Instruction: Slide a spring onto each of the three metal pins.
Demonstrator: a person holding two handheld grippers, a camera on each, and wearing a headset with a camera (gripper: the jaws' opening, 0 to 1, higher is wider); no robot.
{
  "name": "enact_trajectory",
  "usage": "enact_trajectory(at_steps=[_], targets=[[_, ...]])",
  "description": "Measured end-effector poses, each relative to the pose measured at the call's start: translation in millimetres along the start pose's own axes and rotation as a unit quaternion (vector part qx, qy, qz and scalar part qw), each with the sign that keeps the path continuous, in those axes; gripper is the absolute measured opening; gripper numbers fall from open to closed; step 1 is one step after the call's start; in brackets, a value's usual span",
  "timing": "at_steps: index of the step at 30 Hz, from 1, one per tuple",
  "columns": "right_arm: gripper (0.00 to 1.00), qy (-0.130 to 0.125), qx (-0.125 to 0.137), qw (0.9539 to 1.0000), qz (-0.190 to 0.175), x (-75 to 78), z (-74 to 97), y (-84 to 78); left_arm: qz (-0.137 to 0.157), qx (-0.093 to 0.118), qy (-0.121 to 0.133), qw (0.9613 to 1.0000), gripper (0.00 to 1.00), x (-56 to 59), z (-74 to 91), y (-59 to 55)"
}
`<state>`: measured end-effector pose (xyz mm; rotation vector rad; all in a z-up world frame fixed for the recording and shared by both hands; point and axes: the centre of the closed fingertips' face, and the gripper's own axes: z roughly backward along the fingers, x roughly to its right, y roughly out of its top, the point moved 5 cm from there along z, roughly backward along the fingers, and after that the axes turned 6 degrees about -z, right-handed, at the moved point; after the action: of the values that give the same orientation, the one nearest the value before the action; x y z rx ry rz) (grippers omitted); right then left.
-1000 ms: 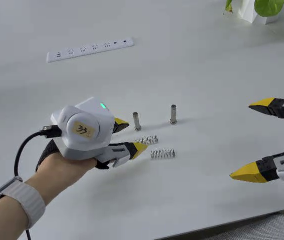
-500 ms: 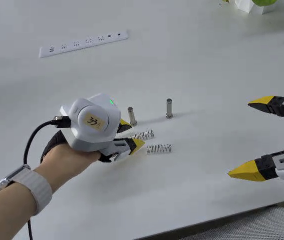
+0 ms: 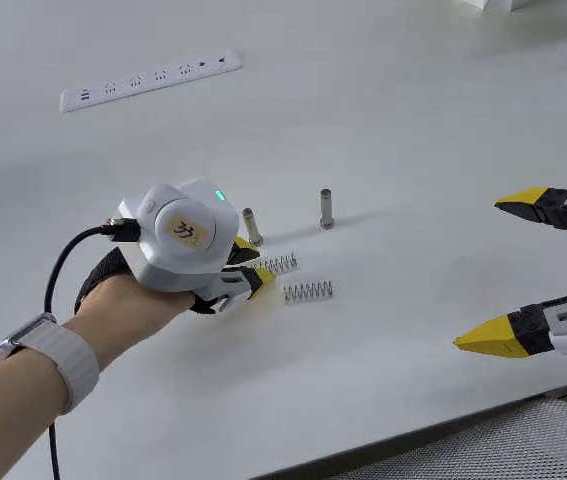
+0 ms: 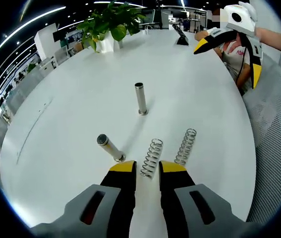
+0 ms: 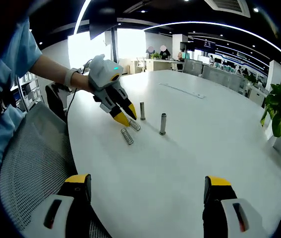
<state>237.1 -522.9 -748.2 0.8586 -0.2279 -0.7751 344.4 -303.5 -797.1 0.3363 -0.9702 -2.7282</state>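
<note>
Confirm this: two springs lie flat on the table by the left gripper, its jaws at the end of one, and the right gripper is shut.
One point is wrong: the right gripper is open, its jaws spread wide in the right gripper view. The rest stands: the near spring and the far spring lie flat by the left gripper, whose jaws sit at the near spring's end.

Open-plan office, pretty sure

Big white table (image 3: 413,120) with a power strip (image 3: 150,78) lying on it, grey mesh chair (image 5: 28,144) pulled up at the edge, and a potted plant (image 4: 108,27) at the far end. Behind that are more desks (image 5: 155,63) with people sitting at them, all under long curved ceiling light strips (image 5: 214,23).
</note>
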Motion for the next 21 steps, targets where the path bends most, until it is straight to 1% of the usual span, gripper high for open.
enact_trajectory(at_steps=[4, 6, 8, 9, 10, 13, 16, 21], targets=[[0.94, -0.001, 0.000, 1.0000, -0.002, 0.4, 0.0, -0.8, -0.003, -0.003, -0.004, 1.0000, 0.12, 0.7, -1.4, -0.6], [0.94, -0.001, 0.002, 1.0000, -0.003, 0.8, 0.0, -0.8, -0.001, -0.008, -0.008, 0.9999, 0.12, 1.1, -2.6, -2.4], [0.94, -0.002, 0.002, 1.0000, -0.004, 0.9, 0.1, -1.0, -0.008, -0.013, -0.013, 0.9998, 0.12, 1.3, -3.8, -4.4], [0.94, -0.002, 0.002, 1.0000, -0.003, 1.2, -0.1, -1.2, -0.007, -0.012, -0.013, 0.9998, 0.11, 0.7, -3.9, -3.7], [0.94, -0.002, 0.001, 1.0000, -0.004, 1.2, -0.2, -1.4, -0.006, -0.016, -0.015, 0.9997, 0.11, 0.7, -2.8, -4.0], [0.94, -0.001, 0.001, 1.0000, -0.004, 0.7, -1.0, -1.9, -0.006, -0.017, -0.016, 0.9997, 0.11, 1.3, -1.8, -2.6], [0.94, 0.001, 0.001, 1.0000, -0.006, -0.4, -2.9, -1.6, -0.012, -0.019, -0.017, 0.9996, 0.09, 2.5, -1.2, -3.0], [0.93, 0.006, 0.002, 1.0000, -0.004, -3.0, -5.4, 0.3, -0.007, -0.022, -0.019, 0.9996, 0.07, 1.9, -0.9, -4.9]])
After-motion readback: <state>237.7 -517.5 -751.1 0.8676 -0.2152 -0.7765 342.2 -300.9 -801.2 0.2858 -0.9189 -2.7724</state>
